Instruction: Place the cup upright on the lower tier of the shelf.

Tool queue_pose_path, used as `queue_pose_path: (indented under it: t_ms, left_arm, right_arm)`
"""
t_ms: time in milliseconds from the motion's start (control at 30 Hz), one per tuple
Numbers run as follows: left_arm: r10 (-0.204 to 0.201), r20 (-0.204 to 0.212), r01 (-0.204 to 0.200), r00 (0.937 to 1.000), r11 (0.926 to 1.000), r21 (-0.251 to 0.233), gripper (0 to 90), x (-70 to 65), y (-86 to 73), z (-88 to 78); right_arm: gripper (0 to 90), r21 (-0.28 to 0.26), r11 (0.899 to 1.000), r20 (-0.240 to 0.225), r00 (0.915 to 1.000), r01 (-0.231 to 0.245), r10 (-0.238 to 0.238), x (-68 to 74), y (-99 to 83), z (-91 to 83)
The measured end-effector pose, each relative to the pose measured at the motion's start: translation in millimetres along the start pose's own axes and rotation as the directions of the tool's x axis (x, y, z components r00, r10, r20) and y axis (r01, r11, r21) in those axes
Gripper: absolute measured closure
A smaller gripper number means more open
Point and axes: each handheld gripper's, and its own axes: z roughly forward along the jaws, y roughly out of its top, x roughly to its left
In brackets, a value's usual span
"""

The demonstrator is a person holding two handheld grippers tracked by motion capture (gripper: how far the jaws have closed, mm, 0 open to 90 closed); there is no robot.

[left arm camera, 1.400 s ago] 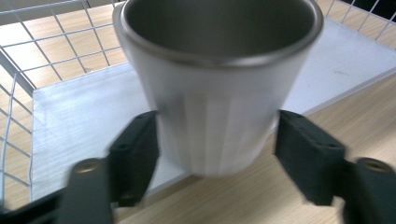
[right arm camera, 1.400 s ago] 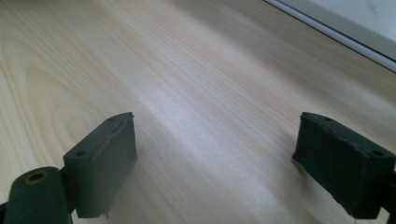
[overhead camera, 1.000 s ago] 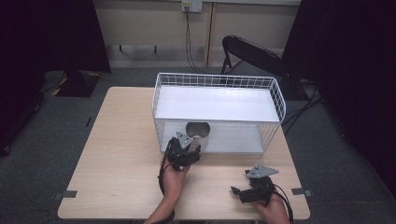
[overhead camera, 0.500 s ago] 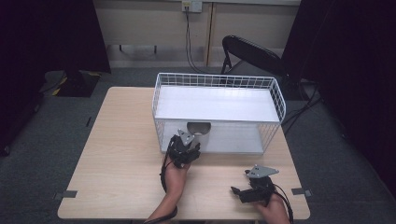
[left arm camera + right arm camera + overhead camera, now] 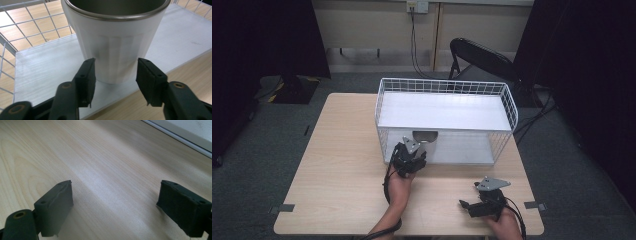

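A white cup (image 5: 113, 37) with a metal rim stands upright on the white floor board (image 5: 45, 67) of a wire basket (image 5: 442, 130). In the high view the cup (image 5: 424, 136) sits at the basket's front opening, just beyond my left gripper (image 5: 413, 151). The left gripper (image 5: 116, 72) has the cup's lower part between its pads, which lie against both sides. Its jaws closed in and have just eased open a little. My right gripper (image 5: 467, 206) rests low over the bare table near the front right. The right gripper (image 5: 115, 202) stands open with nothing between its pads.
The white wire basket (image 5: 507, 107) takes up the far middle of the wooden table (image 5: 337, 165), with wire walls around the cup. A black chair (image 5: 482, 57) stands behind the table. The basket's white base edge (image 5: 185, 140) runs beyond the right gripper.
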Motion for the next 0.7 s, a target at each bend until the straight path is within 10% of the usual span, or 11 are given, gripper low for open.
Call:
queue_pose_path:
  t_ms: [400, 700]
  left_arm:
    - [0.026, 0.133, -0.026, 0.9907, 0.9997, 0.002, 22.7, 1.2, -7.6, -11.5]
    - [0.079, 0.241, -0.080, 0.9672, 0.9968, -0.004, 16.5, 5.7, -18.0, -23.3]
  right_arm:
    - [11.6, 0.000, 1.000, 0.000, 1.0000, -0.001, 0.001, 0.0, 0.0, 0.0]
    - [11.6, -0.001, 1.000, 0.000, 1.0000, 0.000, 0.000, 0.0, 0.0, 0.0]
